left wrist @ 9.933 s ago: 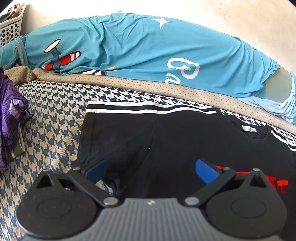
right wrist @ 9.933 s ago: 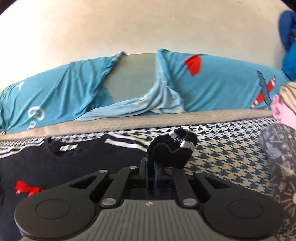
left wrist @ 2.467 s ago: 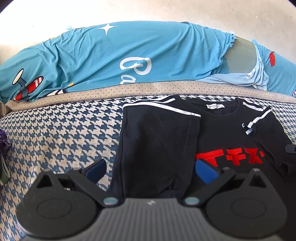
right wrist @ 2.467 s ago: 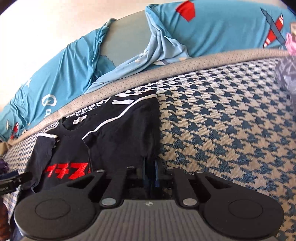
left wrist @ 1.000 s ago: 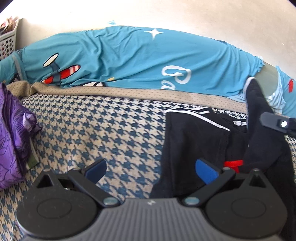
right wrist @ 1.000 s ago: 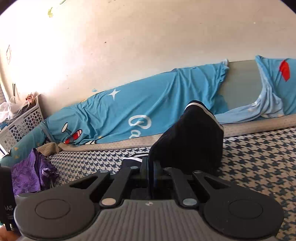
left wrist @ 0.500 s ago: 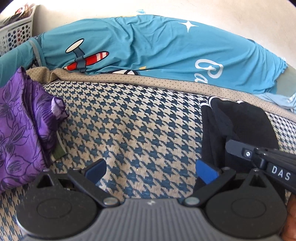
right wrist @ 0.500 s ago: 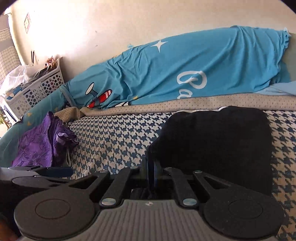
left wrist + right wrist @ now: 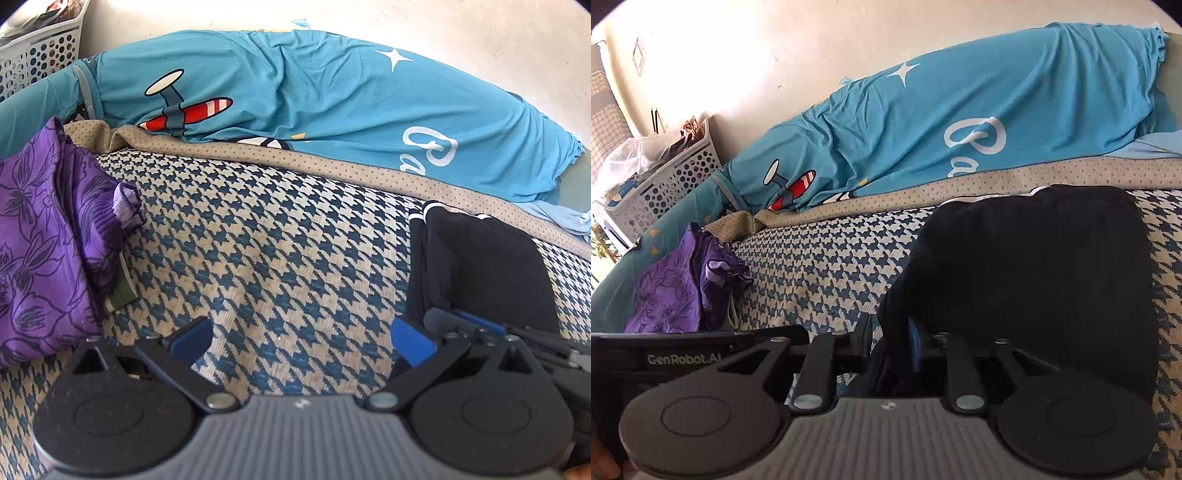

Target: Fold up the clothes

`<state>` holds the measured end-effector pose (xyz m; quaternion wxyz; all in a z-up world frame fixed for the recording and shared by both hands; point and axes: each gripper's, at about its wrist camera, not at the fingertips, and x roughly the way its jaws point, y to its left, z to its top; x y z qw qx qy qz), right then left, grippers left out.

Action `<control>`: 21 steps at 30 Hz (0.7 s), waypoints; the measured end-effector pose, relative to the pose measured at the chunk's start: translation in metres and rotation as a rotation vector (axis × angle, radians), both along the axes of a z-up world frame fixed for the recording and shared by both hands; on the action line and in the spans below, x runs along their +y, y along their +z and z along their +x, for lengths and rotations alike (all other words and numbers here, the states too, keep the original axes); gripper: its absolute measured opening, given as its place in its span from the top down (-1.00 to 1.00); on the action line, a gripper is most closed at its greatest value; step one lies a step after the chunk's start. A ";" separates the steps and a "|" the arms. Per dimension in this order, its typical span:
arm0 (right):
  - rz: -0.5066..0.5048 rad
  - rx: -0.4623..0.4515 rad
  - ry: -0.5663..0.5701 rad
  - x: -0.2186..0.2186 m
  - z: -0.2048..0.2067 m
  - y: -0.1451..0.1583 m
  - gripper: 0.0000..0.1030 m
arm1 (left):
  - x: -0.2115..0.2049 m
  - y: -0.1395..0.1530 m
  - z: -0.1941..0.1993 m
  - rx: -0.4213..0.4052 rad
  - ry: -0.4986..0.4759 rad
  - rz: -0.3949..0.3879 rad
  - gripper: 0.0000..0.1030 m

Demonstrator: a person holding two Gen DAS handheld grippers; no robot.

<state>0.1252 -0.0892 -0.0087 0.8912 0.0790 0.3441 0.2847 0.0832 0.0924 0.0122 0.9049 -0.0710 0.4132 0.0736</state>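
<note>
Right tool (image 9: 908, 350) is clenched on the near edge of the folded black shirt (image 9: 1034, 277), lying on the bed (image 9: 277, 258) at 3 o'clock from the released left tool (image 9: 299, 339); soft, limp cloth, best pinched at a hem.

Bed (image 9: 280, 258) w/ blue-and-cream houndstooth cover, tan dotted band (image 9: 332, 166) running along far edge. Directly on it: black shirt (image 9: 1034, 266), folded into a compact rectangle, white trim showing at far end, lying on right part of cover, far end just short of the tan band. Purple floral garment (image 9: 40, 251) bunched at left side, well apart from black shirt; a green-and-white striped fabric edge (image 9: 120, 295) pokes out from under it. Behind, along the wall: long turquoise printed bedding (image 9: 314, 99) w/ plane, star and white script, resting on tan band. Bare houndstooth btwn purple garment & black shirt.
</note>
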 end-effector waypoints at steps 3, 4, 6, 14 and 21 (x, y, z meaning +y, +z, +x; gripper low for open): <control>-0.012 0.002 0.003 0.003 0.001 -0.004 0.57 | 0.003 -0.001 0.001 0.006 0.011 -0.008 -1.00; -0.015 0.001 0.006 0.003 0.001 -0.004 0.55 | 0.005 -0.001 0.001 0.007 0.017 -0.014 -0.99; -0.010 0.001 0.018 0.001 0.000 0.000 0.50 | 0.007 -0.001 0.003 0.007 0.026 -0.021 -1.00; -0.012 -0.011 0.031 -0.015 -0.011 0.022 0.37 | -0.001 0.004 0.004 -0.021 0.010 -0.037 -0.99; -0.114 -0.053 0.052 -0.034 -0.030 0.029 0.37 | -0.017 0.004 0.006 -0.048 -0.033 -0.047 -0.99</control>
